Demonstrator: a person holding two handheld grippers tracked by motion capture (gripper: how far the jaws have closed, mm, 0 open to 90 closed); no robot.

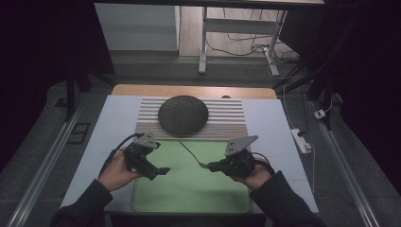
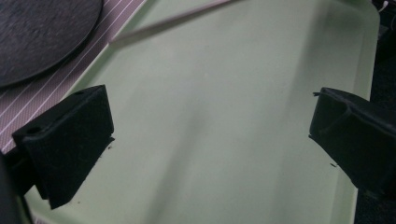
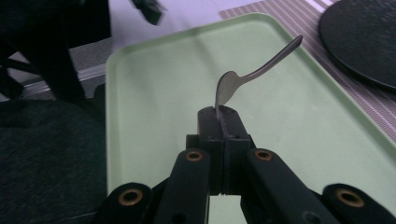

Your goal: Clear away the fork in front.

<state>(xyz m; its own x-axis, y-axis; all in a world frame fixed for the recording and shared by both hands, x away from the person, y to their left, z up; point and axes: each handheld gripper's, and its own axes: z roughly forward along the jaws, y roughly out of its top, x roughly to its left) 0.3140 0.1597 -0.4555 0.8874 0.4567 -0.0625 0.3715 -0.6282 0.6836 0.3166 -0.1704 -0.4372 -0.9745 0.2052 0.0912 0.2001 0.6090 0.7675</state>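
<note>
Spoon: a metal spoon, held by its bowl end in the right gripper. In the high view its handle runs up and to the left from the jaws, toward the striped mat. In the right gripper view the bowl stands on edge, pinched between the two jaws, and the handle slants away to the upper right.
Spoon place: lifted above the green tray, over its far right part. Its handle tip lies near the tray's far edge, close to the mat, and it touches neither.
Right gripper: jaws pressed together on the spoon's bowl. It points left across the tray.
Right hand: comes in from the bottom right and wraps the gripper's body from behind, dark sleeve at the wrist.
Left gripper: jaws stand wide apart with nothing between them. It points right and slightly toward the person, over the tray's left part.
Left hand: comes in from the bottom left and holds the gripper's body at the tray's left edge.
Dark round plate: lies on the striped mat, beyond the tray, well apart from both grippers.
Table: a pale top under the mat and the tray.
</note>
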